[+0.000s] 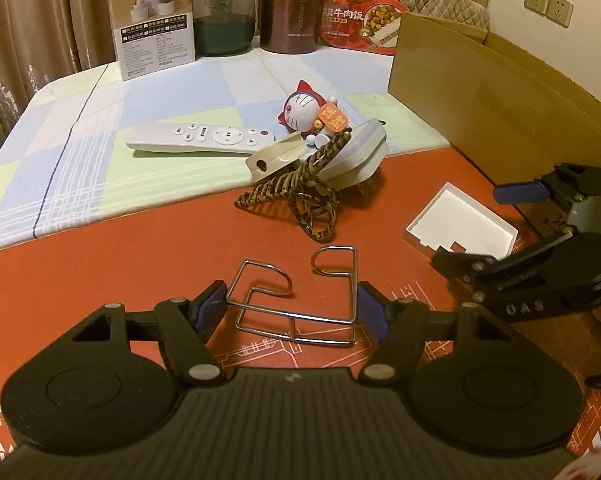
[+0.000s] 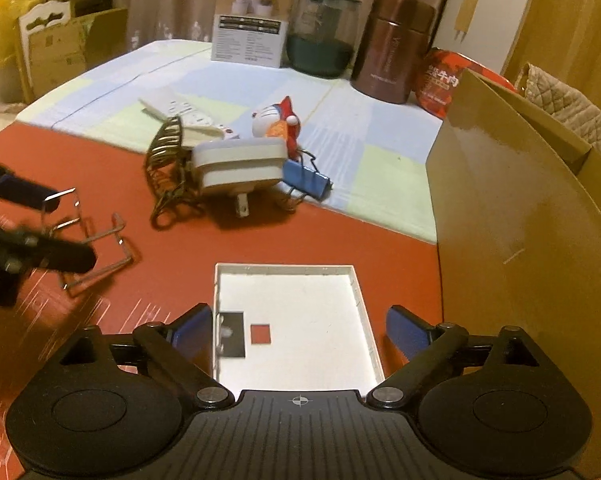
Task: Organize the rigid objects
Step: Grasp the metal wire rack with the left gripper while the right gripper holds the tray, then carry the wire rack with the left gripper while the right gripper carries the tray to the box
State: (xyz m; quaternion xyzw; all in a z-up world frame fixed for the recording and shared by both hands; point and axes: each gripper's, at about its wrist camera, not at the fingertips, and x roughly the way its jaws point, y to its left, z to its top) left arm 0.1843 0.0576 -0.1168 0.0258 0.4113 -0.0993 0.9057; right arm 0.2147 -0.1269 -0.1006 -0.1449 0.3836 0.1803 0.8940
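Observation:
A bent metal wire rack lies on the red mat between the blue pads of my open left gripper; the pads stand at its sides, and contact is unclear. It also shows in the right wrist view. My right gripper is open around a shallow white tray, which also shows in the left wrist view. Further back lie a white charger plug, a woven brown strap, a cat figurine, a white remote and a blue binder clip.
A tall cardboard box stands at the right, close to my right gripper. A product box, a green glass jar, a brown canister and a red food pack line the table's back edge. Cardboard boxes stand beyond the table.

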